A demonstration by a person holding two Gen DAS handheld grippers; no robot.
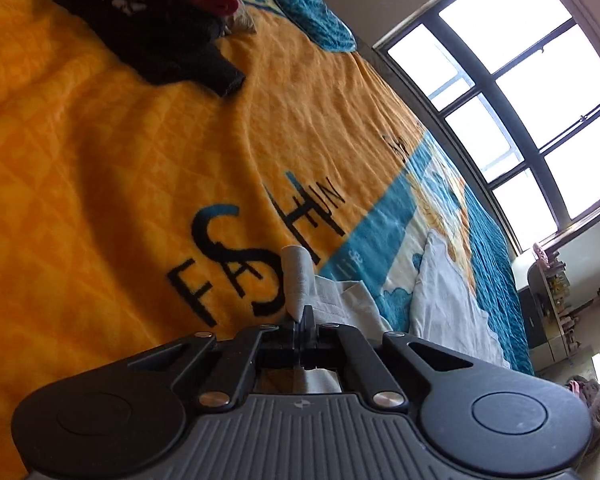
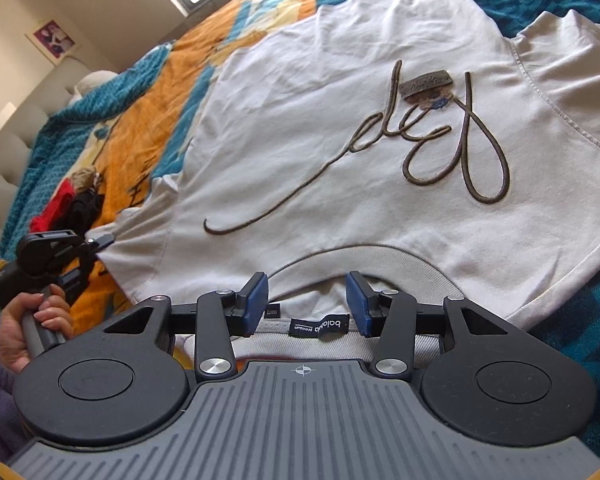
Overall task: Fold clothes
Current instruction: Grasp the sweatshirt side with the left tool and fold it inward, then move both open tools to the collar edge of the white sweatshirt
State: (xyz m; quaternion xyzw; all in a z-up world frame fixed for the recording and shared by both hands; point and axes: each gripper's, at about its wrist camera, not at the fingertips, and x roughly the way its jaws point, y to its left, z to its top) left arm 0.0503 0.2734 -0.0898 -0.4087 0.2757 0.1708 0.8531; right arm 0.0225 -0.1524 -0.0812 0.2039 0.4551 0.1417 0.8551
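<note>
White T-shirt (image 2: 340,120) sleeve — in left tool (image 1: 300,320).

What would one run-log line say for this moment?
left gripper: shut on T-shirt sleeve | right gripper: open over collar | T-shirt: flat on bed

Matt cotton-like T-shirt (image 2: 320,120) – fleecy, perhaps quilted blanket (image 1: 100,200).

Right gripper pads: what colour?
Blue, on black fingers. The right gripper shows them best in the right wrist view, open over the white T-shirt collar.
</note>
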